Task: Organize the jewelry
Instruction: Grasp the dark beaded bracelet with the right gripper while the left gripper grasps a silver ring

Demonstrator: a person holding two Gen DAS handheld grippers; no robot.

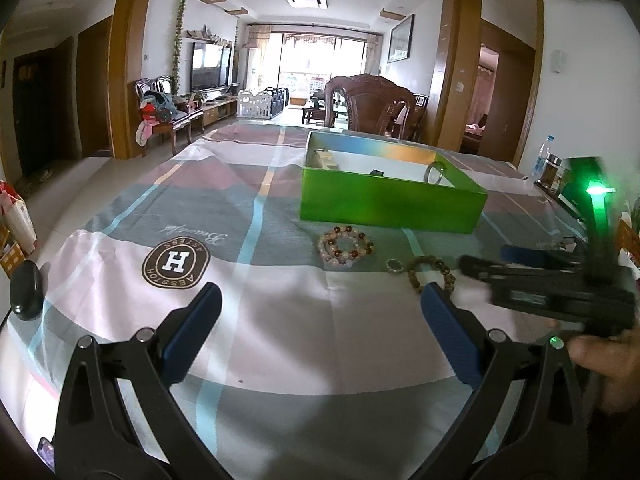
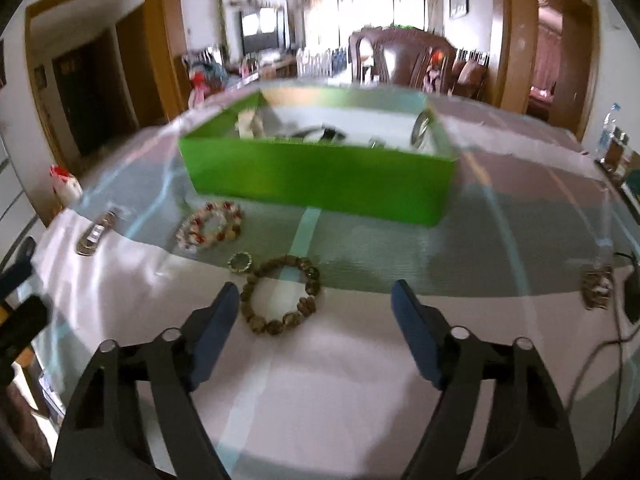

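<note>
On the plaid tablecloth (image 1: pixel 280 320), the round brown emblem (image 1: pixel 176 261) at left reads "H" and "AESSTON". The left gripper (image 1: pixel 320 320) is released, holding nothing. Right of the emblem lie the red-and-white beaded bracelets (image 2: pixel 210 225), a small ring (image 2: pixel 240 262) and the brown wooden-bead bracelet (image 2: pixel 282 295). The open green cardboard box (image 2: pixel 320 176) stands beyond them. The right gripper (image 2: pixel 316 312) is spread, ungrasping, near the brown bracelet.

A lived-in home: beyond the cloth-covered surface (image 1: pixel 280 320), a television (image 1: pixel 210 66) at ten o'clock, carved wooden chair (image 1: pixel 372 106) at twelve, balcony windows (image 1: pixel 312 56) behind.
</note>
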